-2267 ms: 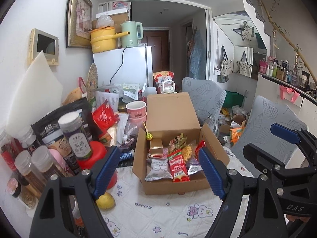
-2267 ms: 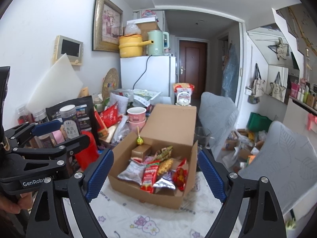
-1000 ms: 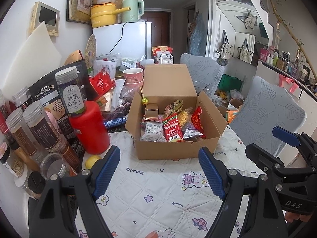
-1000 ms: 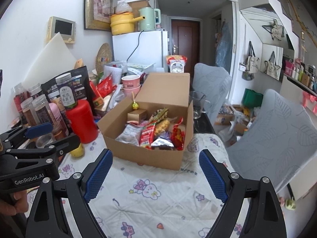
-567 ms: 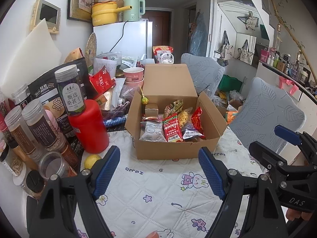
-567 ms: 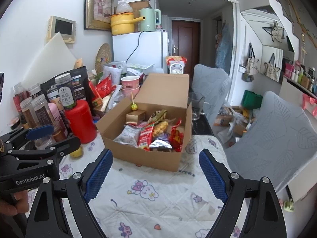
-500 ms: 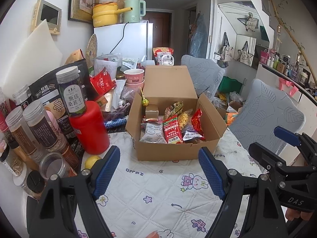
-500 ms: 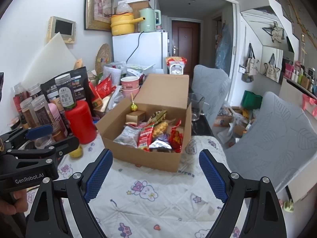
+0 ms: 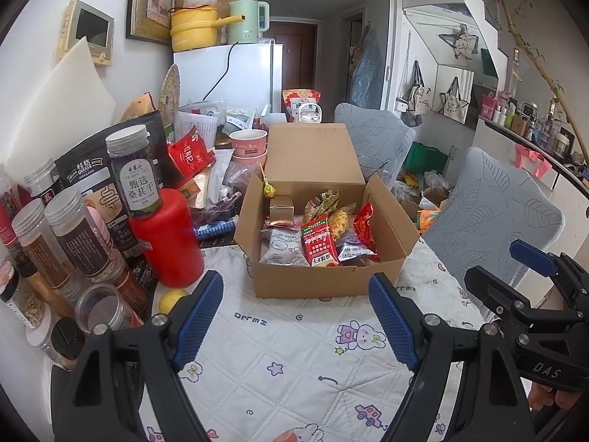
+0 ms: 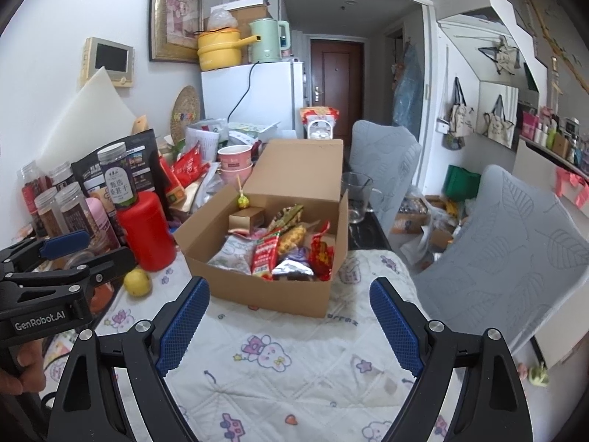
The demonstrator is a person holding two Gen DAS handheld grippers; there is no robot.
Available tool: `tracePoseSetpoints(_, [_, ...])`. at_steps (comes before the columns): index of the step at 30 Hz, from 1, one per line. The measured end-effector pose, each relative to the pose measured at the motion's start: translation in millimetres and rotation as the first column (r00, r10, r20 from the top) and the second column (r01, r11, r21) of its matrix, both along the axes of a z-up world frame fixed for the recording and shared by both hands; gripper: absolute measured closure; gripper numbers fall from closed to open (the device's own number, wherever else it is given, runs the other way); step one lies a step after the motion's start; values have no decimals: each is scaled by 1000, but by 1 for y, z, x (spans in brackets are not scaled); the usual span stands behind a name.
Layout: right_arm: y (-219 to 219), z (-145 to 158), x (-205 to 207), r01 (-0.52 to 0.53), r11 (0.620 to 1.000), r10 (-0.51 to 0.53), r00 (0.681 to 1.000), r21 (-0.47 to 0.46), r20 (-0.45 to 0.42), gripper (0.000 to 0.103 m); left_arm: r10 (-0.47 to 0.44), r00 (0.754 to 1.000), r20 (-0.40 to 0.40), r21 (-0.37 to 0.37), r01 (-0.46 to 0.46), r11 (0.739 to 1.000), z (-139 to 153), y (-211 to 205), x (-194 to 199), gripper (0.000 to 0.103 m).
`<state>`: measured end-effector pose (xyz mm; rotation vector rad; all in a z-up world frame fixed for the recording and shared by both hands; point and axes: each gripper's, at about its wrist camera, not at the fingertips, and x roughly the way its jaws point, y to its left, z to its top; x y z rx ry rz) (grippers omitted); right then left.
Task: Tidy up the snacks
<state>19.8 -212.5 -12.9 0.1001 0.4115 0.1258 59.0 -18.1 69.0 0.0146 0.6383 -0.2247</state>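
Since a couple of seconds ago you have pulled both grippers back from the cardboard box (image 9: 324,280), so it now sits farther ahead of them and more of the quilted cloth (image 9: 294,361) shows in front of it; over the last half second nothing has shifted. Your left gripper (image 9: 294,316) hangs above the cloth on the near side of the box, jaws spread wide with nothing between them. Your right gripper (image 10: 291,316) is likewise on the near side of the box, jaws wide and empty, and it shows at the right of the box in the left wrist view. The box stands open on the cloth, its lid flap raised at the far side, and the snack packets (image 9: 318,243) lie piled inside it: a red packet (image 10: 265,254) near the middle, a silver-grey packet (image 9: 283,246) to its left, a small gold carton (image 9: 281,208) toward the far left corner, and a lollipop (image 9: 268,188) standing by that carton. Left of the box stands a red canister (image 9: 165,235) with a labelled jar (image 9: 134,173) on top, and a lemon (image 10: 137,282) lies on the cloth just in front of the canister. Behind the box stand pink paper cups (image 9: 248,143).
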Motion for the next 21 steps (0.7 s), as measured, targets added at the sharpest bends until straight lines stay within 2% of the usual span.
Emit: tracePoseSetpoints(21, [7,-3,3,18,1000,-18,1000,-7,-18,13,-1,1000,-15,33,1,999,-3,0,2,21])
